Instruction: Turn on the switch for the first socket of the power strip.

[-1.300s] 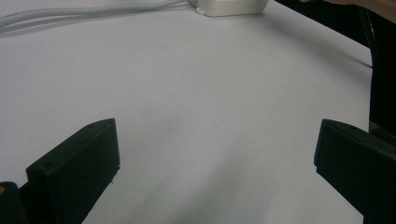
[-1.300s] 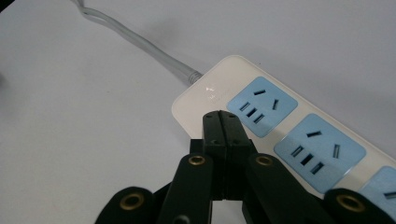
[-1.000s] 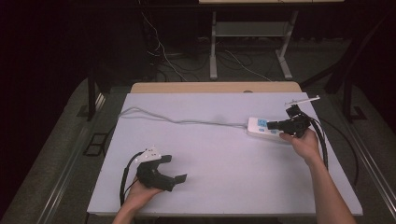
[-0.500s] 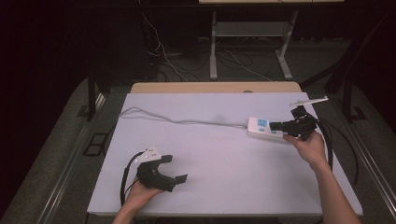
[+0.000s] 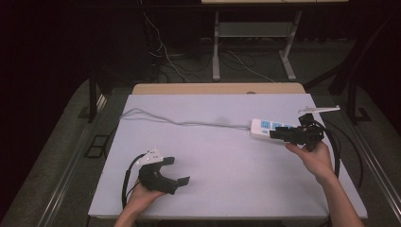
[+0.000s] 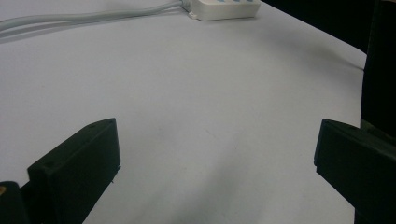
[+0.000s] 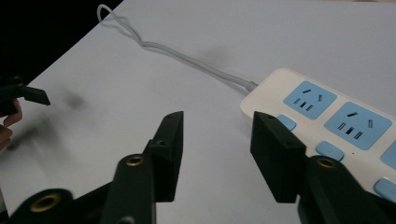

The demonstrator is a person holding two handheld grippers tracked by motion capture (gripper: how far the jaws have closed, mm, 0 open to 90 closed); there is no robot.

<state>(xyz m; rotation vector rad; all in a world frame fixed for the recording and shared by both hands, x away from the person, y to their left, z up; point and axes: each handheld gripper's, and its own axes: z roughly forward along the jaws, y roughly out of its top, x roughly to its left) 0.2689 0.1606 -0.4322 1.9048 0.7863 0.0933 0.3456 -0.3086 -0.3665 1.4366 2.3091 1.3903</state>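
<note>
A white power strip (image 5: 265, 126) with blue sockets lies at the right of the pale table (image 5: 222, 161). Its grey cable (image 5: 179, 122) runs to the far left corner. My right gripper (image 5: 277, 134) hovers low over the strip's near side, pointing left, open and holding nothing. In the right gripper view the jaws (image 7: 217, 125) stand a little apart, with the strip (image 7: 327, 116) just beyond the right jaw and its cable (image 7: 187, 56) leading away. My left gripper (image 5: 178, 170) rests at the front left, wide open (image 6: 217, 135) over bare table, with the strip (image 6: 224, 7) far ahead.
A wooden tabletop edge (image 5: 217, 88) borders the far side. Behind it stand metal table legs (image 5: 216, 42), with loose cables (image 5: 165, 56) on the dark floor. A black cable (image 5: 336, 151) trails from the right gripper over the right edge.
My right gripper has drifted slightly right and toward the front edge, still beside the strip. The strip and my left gripper have stayed put.
</note>
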